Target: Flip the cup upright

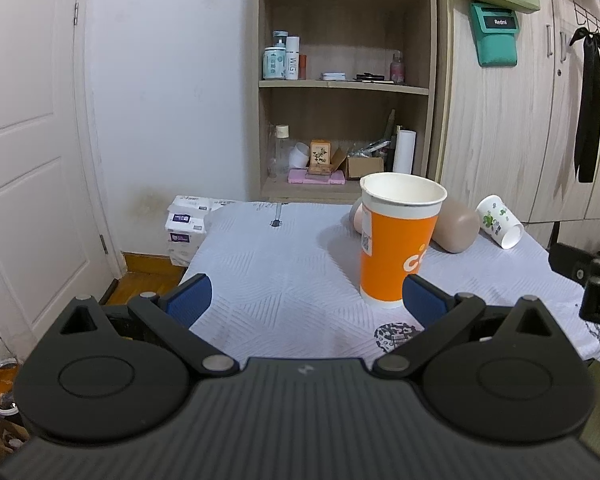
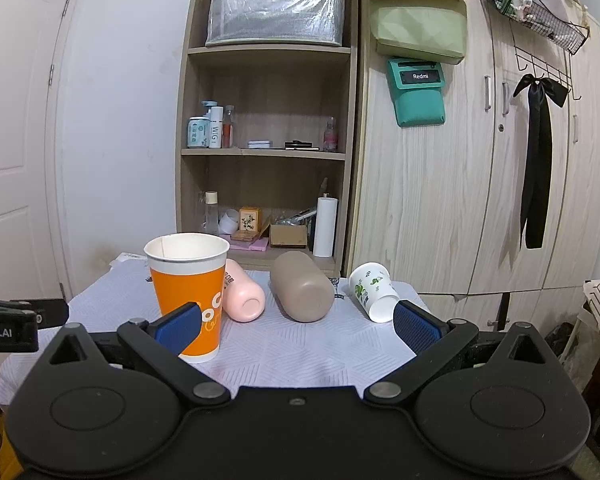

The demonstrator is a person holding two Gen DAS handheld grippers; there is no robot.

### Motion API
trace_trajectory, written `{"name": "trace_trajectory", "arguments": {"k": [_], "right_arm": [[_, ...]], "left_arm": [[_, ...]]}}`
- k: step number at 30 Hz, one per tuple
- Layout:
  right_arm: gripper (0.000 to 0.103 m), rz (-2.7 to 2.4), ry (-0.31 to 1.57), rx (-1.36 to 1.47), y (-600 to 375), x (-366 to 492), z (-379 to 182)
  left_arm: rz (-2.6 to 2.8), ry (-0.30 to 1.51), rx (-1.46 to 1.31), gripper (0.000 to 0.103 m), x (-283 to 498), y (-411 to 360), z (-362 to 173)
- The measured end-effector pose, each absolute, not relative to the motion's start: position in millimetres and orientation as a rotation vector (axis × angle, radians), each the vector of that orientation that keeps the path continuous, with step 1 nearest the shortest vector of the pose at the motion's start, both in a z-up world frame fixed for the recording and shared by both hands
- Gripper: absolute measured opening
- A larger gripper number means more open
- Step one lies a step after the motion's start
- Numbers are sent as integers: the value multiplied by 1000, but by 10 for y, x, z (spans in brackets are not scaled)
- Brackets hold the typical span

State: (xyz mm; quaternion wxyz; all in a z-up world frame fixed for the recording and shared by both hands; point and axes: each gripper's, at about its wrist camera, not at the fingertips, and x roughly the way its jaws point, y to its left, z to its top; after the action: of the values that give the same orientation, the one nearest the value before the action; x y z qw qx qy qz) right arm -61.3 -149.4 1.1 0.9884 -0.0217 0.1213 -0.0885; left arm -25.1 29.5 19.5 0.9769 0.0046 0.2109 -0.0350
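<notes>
**Inspector:** Start with the table (image 2: 300, 344). Condition?

**Assistant:** Covered in a pale patterned cloth, four cups on it. The orange paper cup (image 2: 188, 292) stands upright, mouth up, at the near left. Behind it a pink cup (image 2: 244, 300) lies on its side, then a brown cup (image 2: 300, 292) also on its side, then the small white printed cup (image 2: 374, 292) on its side at the far right, mouth facing the near edge.

**Inspector:** Grippers?

**Assistant:** The right gripper (image 2: 296, 322) is spread wide and holds nothing. The left gripper (image 1: 306, 296) is likewise wide apart and empty, its right pad just in front of the orange cup's base.

**Inspector:** Judgement on the step in hand?

**Assistant:** Three cups remain lying down; the white printed cup sits nearest the right gripper's right pad, so I judge it the likely next target, though I cannot be sure. Recommended: bring the fingers across the cup's side wall near mid-height, not over the rim, and close lightly, since paper will crush. Lift it off the cloth before rotating mouth-up, keep apart from the brown cup, and set the base flat before letting go.
</notes>
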Motion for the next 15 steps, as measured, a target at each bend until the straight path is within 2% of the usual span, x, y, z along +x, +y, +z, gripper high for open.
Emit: {"name": "trace_trajectory", "arguments": {"k": [15], "right_arm": [[103,-177,245,-47,-1488,-603,-9]], "left_arm": [[-62,414,37,103,-258,260,183]]}}
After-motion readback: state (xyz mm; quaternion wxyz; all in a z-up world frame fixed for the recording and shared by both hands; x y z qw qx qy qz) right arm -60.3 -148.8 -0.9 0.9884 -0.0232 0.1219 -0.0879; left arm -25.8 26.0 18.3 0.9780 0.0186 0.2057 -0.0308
